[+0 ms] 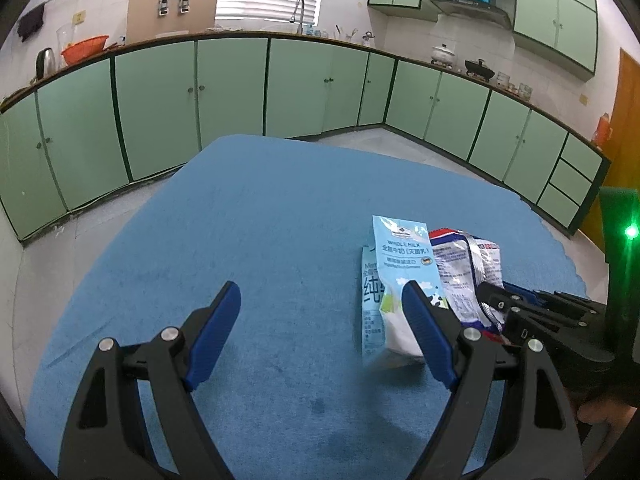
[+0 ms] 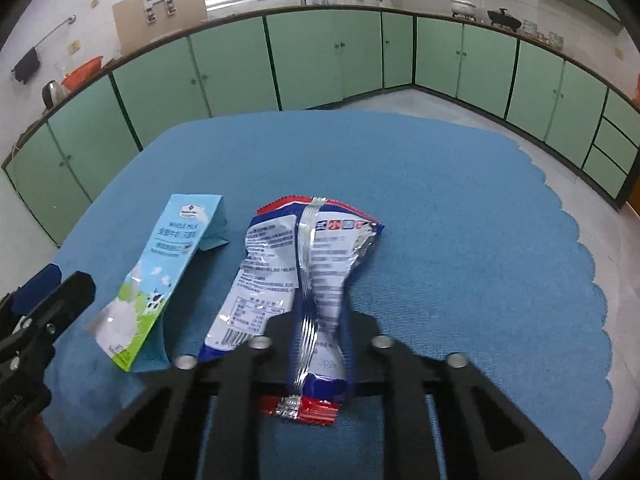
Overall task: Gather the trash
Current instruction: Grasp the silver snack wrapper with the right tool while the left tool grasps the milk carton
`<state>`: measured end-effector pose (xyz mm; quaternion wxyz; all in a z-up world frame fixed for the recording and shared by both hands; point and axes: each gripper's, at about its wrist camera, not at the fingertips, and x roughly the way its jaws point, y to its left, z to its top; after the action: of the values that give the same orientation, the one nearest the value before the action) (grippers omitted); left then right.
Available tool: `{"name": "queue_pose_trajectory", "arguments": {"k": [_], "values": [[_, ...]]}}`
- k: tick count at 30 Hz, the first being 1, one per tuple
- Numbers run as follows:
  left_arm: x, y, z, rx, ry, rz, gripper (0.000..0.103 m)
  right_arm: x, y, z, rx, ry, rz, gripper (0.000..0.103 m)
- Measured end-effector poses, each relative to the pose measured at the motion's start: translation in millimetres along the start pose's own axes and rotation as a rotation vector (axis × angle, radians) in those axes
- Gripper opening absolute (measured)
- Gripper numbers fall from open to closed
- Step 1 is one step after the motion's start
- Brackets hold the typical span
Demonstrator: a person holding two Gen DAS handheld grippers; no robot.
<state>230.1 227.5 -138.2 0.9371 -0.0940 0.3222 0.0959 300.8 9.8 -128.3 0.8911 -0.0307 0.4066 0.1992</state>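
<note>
A light blue milk carton (image 1: 394, 280) lies on the blue table mat (image 1: 260, 220), just left of a crinkled blue, white and red snack wrapper (image 1: 466, 272). My left gripper (image 1: 322, 300) is open and empty, its right finger in front of the carton's near end. In the right wrist view the carton (image 2: 160, 276) lies to the left and my right gripper (image 2: 318, 328) is shut on the snack wrapper (image 2: 304, 256), pinching its near end. The left gripper's tip (image 2: 52, 300) shows at the left edge there.
The blue mat (image 2: 460, 220) covers a round table. Green kitchen cabinets (image 1: 232, 88) run along the far wall, with a sink tap, pots and an orange basin on the counter. An orange door (image 1: 624, 120) is at right.
</note>
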Motion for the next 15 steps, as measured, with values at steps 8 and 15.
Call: {"name": "queue_pose_trajectory", "arguments": {"k": [8,15], "values": [[8.4,-25.4,-0.1,0.027,0.039,-0.071,0.082,-14.5,-14.3,-0.9,0.043,-0.053,0.003,0.002],[30.0,-47.0,-2.5,0.069,0.106,-0.052,0.082,-23.1,-40.8,-0.4,0.074,-0.069,-0.022,0.002]]}}
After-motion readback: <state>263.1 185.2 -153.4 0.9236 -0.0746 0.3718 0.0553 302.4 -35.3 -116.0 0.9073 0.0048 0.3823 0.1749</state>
